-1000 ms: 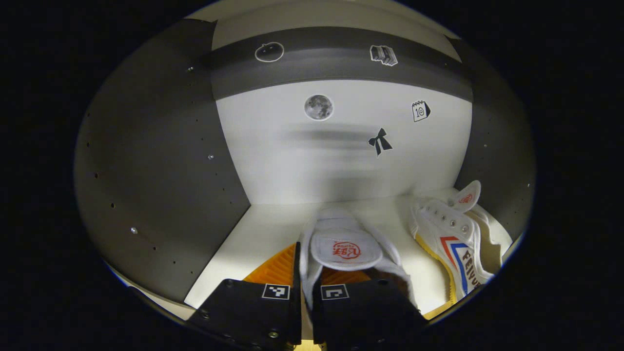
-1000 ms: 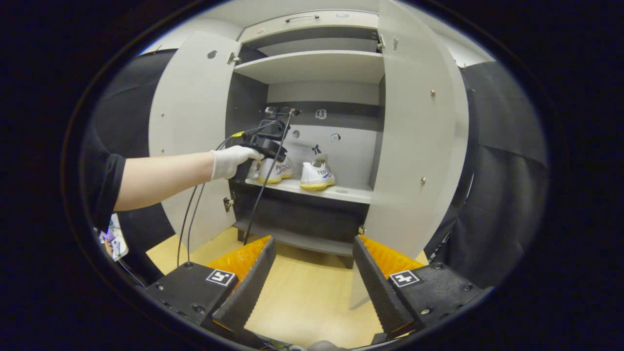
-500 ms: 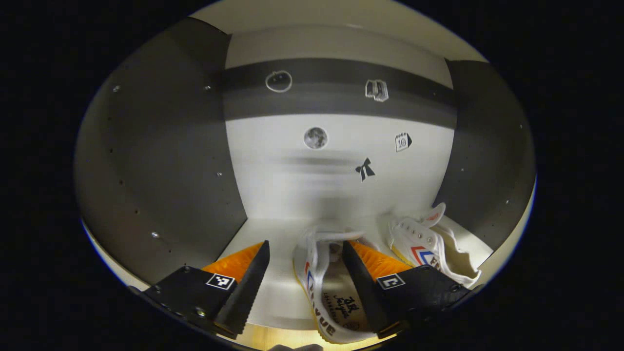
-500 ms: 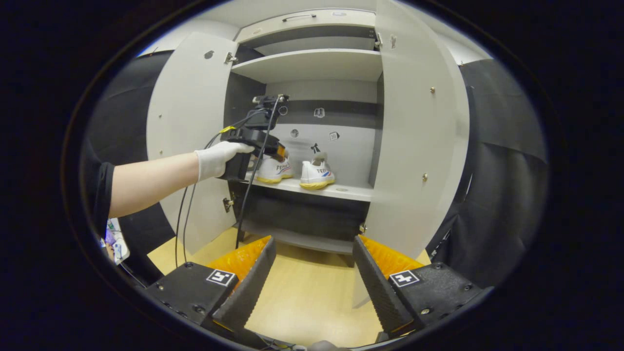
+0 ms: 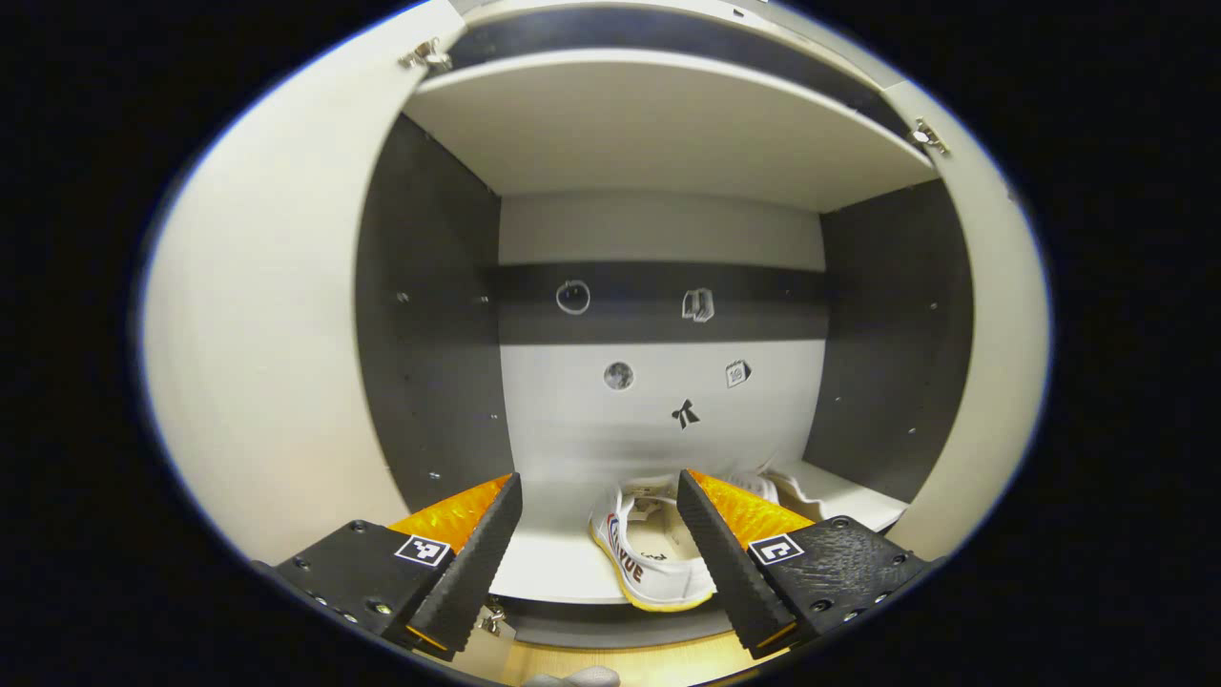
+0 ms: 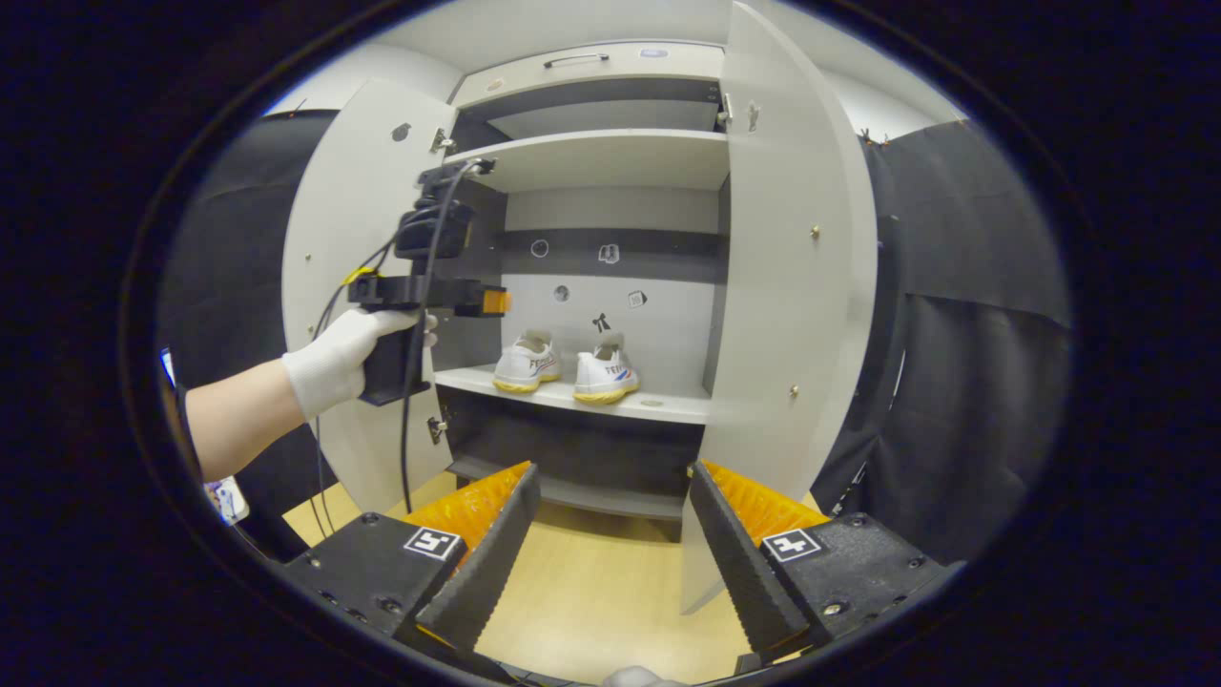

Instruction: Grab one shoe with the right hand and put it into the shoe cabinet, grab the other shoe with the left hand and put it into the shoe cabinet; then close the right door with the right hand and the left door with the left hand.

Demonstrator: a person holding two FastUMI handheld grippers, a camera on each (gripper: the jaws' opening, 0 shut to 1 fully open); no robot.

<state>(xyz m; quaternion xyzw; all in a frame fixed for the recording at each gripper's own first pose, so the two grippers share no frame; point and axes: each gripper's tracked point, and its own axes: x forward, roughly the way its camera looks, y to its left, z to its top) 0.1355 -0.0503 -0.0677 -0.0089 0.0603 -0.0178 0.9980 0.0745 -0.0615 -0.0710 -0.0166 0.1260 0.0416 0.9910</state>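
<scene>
Black cloth walls close off the booth behind a tall grey shoe cabinet (image 6: 610, 86), which stands on a pale wooden floor (image 6: 591, 592) with both leaves swung wide. Its right door (image 6: 792, 286) and left door (image 6: 353, 315) are broad, flat, rigid panels that should swing lightly on their hinges; judging by their bare inner faces, a push on the free outer edge would serve better than any pinch. On the middle shelf (image 6: 668, 405) the two white shoes sit side by side, the left shoe (image 6: 523, 364) just beside the right shoe (image 6: 603, 372), so the putting-away looks done. A gloved hand (image 6: 329, 367) holds the left claw (image 6: 491, 301) near the left door, its fingers spread and empty. The right claw (image 6: 610, 553) hangs low over the floor, likewise released and holding nothing.
</scene>
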